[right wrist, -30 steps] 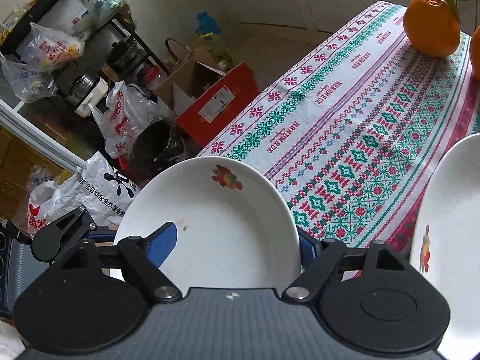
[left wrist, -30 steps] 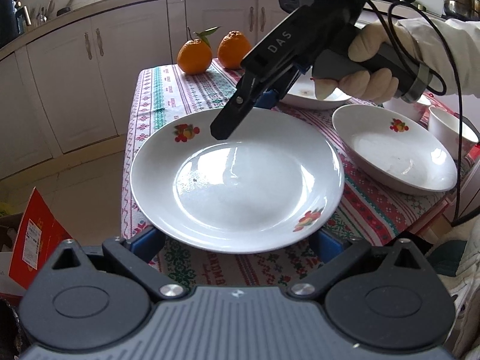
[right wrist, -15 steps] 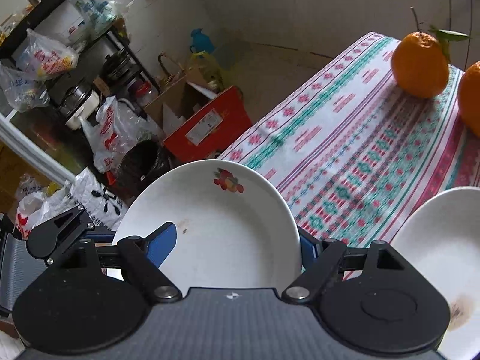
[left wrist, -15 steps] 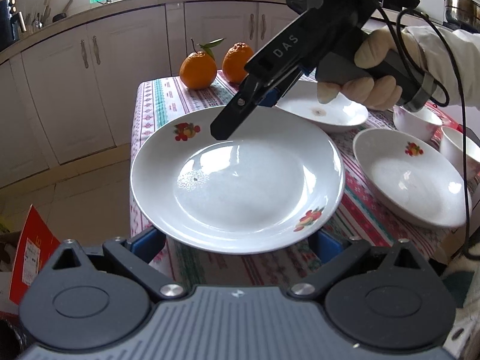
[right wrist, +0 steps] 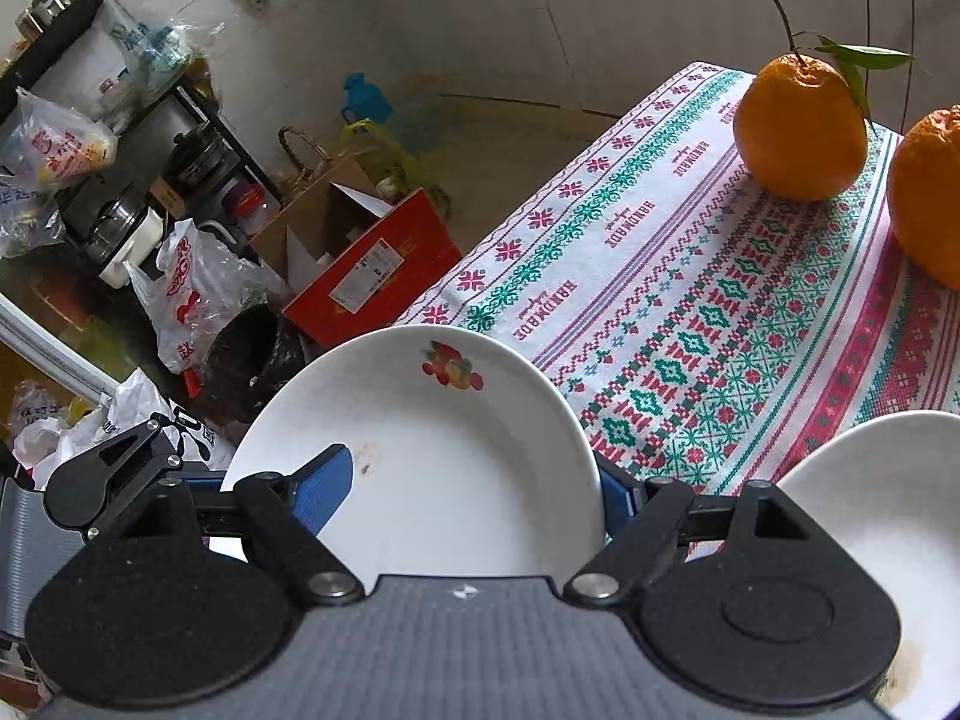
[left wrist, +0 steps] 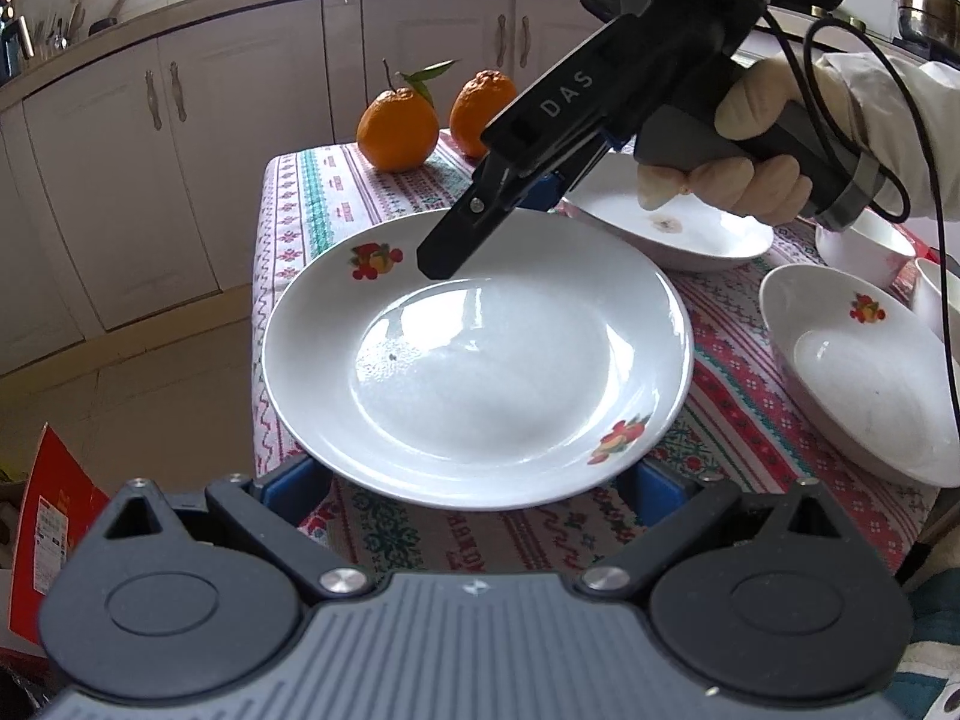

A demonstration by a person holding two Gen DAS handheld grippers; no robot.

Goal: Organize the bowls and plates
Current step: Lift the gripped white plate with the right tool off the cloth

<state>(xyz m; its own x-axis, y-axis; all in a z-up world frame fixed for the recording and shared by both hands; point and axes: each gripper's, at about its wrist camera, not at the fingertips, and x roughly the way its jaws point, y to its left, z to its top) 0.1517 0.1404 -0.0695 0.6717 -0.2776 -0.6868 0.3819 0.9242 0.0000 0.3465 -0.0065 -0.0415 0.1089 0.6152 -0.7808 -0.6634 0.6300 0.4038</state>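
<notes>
- Since a second ago, the large plate [left wrist: 480,360] has kept its place between both grippers, while the tablecloth [right wrist: 690,300] has slid beneath it; more of the small plate [left wrist: 858,372] at 3 o'clock shows.
- The left gripper [left wrist: 474,480] clamps the plate's near rim.
- The right gripper [left wrist: 480,234], held by a gloved hand [left wrist: 738,174] at 1 o'clock, angles down and pinches the far rim, one finger [right wrist: 318,492] over it.
- Two oranges [left wrist: 399,129] sit at 12 o'clock.

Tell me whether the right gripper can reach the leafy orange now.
Probably not yet: the right gripper is clamped on the plate. The tablecloth toward the leafy orange lies bare, so once freed it likely could.
</notes>
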